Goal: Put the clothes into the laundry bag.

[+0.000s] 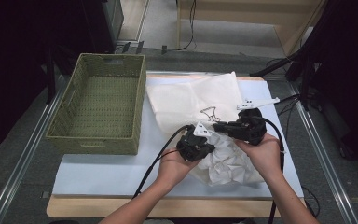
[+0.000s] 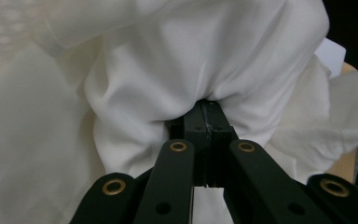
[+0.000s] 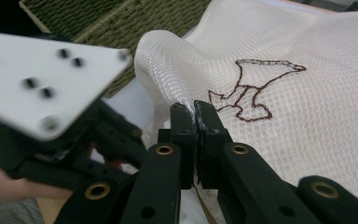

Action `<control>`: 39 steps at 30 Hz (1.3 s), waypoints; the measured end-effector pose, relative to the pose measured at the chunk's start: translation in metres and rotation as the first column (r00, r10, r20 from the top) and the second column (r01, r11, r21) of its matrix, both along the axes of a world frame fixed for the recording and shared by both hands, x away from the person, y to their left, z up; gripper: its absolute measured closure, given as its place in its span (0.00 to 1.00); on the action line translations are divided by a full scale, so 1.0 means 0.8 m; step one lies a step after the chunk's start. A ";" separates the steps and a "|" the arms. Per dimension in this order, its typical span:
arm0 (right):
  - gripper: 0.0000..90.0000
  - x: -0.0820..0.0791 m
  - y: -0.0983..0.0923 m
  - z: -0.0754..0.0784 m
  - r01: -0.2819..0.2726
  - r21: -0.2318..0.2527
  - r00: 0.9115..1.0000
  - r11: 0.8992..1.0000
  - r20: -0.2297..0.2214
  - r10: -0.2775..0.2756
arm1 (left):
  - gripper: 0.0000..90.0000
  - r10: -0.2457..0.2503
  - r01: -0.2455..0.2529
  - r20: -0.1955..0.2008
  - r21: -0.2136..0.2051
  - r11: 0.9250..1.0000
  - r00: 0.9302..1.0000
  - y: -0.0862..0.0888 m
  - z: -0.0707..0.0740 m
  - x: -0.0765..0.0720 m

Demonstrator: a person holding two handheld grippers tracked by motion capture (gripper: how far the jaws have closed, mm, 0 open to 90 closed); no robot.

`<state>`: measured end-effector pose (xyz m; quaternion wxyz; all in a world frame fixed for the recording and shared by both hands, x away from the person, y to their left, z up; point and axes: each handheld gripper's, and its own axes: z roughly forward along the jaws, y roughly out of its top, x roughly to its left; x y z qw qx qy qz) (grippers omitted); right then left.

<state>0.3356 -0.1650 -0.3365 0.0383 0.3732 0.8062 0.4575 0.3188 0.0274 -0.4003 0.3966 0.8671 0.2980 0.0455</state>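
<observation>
Both grippers are clenched on cloth. Left gripper (image 1: 204, 140) has its jaws pressed tight together on a bunched fold of plain white fabric (image 2: 177, 79), which puffs up around and above the jaw tips in the left gripper view. Right gripper (image 1: 220, 126), just beside it and pointing toward it, pinches the rim of a white mesh bag (image 3: 279, 70) between closed jaws; in the right gripper view the other gripper's pale plate sits close at the left.

Largest thing near the tools is the olive woven basket (image 1: 98, 140), well off to the left of the left gripper on the table (image 1: 98, 172). Next comes the mesh bag, lying flat beyond the right gripper, partly lifted at the pinched edge. Then the crumpled white fabric, heaped directly under and in front of both grippers, toward the person. Smallest is the brown stitched outline (image 3: 251, 91) on the mesh, just past the right jaw tips.

Judging by the deep soft folds, the fabric is light, limp and a little slippery; it will sag and spill from any single hold, so gathering a thick bunch, as now, seems wisest. Mesh looks more grippy and holds a ridge; its rim or hem is the sensible place to pinch when holding the mouth apart.
</observation>
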 end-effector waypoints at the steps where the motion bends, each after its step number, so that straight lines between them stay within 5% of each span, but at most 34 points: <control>1: 0.98 -0.001 0.000 0.003 -0.003 0.003 1.000 1.000 0.006 0.003 | 1.00 0.013 -0.013 0.002 -0.006 1.000 1.000 0.000 0.000 0.003; 13: 0.98 -0.011 -0.001 0.022 -0.019 0.053 1.000 0.998 0.018 0.018 | 1.00 0.111 -0.111 0.042 -0.009 0.994 0.993 0.016 0.012 0.044; 18: 0.98 -0.005 -0.002 0.007 -0.018 0.024 1.000 1.000 0.003 0.018 | 1.00 0.129 -0.129 -0.001 -0.021 0.991 0.992 0.029 0.009 0.055; 27: 0.98 0.005 -0.002 -0.017 -0.010 -0.023 1.000 1.000 -0.023 0.009 | 1.00 0.092 -0.096 -0.054 -0.065 0.993 0.994 0.045 0.016 0.037; 33: 0.98 0.007 -0.001 -0.021 -0.010 -0.026 1.000 1.000 -0.028 0.009 | 1.00 0.054 -0.057 -0.047 -0.086 0.995 0.997 0.065 0.023 0.012; 39: 0.98 0.008 -0.002 -0.021 -0.006 -0.021 0.999 1.000 -0.034 0.005 | 1.00 0.048 -0.052 -0.062 -0.062 0.997 0.997 0.086 0.002 -0.014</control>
